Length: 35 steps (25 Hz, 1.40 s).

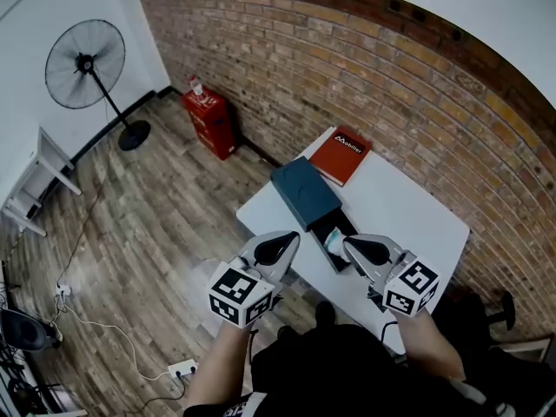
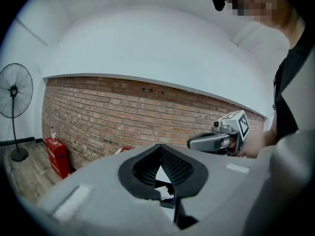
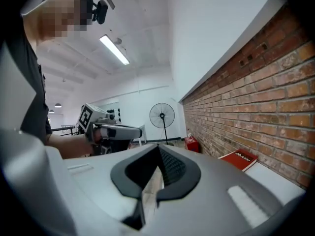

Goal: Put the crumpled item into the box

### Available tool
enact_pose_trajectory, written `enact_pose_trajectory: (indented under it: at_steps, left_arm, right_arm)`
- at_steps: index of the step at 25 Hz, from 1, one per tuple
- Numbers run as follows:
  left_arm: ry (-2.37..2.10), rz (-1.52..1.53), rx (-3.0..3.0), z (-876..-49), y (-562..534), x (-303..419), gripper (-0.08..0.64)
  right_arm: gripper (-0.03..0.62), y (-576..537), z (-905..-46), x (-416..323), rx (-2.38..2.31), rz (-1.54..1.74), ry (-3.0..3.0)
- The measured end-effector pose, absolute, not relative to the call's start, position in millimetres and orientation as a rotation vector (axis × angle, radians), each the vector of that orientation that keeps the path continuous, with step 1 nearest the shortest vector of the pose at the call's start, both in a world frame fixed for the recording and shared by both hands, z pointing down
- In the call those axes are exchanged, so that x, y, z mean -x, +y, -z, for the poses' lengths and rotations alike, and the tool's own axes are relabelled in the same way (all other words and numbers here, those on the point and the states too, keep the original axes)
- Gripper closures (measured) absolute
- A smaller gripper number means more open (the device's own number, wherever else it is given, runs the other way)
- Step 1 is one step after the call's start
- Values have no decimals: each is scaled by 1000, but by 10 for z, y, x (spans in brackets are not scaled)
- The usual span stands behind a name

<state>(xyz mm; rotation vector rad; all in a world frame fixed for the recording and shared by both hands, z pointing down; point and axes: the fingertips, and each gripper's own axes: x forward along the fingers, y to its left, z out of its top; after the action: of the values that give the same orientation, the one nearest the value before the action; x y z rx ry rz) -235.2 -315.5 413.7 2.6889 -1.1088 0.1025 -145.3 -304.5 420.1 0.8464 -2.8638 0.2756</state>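
On the white table (image 1: 408, 207) an open black box (image 1: 346, 225) holds the crumpled white item (image 1: 333, 244). A dark teal lid (image 1: 304, 191) lies against the box's far end. My left gripper (image 1: 285, 243) hovers just left of the box, shut with nothing between its pads. Through the slit under its closed jaws (image 2: 161, 168) I glimpse the crumpled item (image 2: 164, 191) below. My right gripper (image 1: 363, 248) hovers just right of the box, its jaws (image 3: 158, 168) also shut and empty. Each gripper shows in the other's view: the right gripper (image 2: 216, 140) and the left gripper (image 3: 118, 132).
A red book (image 1: 340, 155) lies at the table's far end, near the brick wall. On the wooden floor stand a pedestal fan (image 1: 85, 52) and a red cabinet (image 1: 210, 122); a power strip (image 1: 184, 369) lies near my feet.
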Motion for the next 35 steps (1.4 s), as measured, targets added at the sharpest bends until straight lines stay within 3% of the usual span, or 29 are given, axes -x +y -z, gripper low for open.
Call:
enact_pose_trajectory:
  at_steps: [7, 17, 28, 35]
  left_arm:
    - [-1161, -66, -2644, -4209, -2887, 2750, 554]
    - [-1395, -78, -2512, -4235, -2829, 3036, 554]
    - [-1456, -86, -2495, -4203, -3248, 2481, 554]
    - [-1404, -129, -2509, -4300, -3448, 2174, 554]
  right_arm:
    - [594, -2742, -4209, 1813, -742, -219, -2892]
    - [594, -2867, -4112, 1712, -731, -214, -2953]
    - [594, -3151, -4292, 691, -938, -264, -2895]
    - [594, -3191, -4310, 411, -1019, -270, -2876]
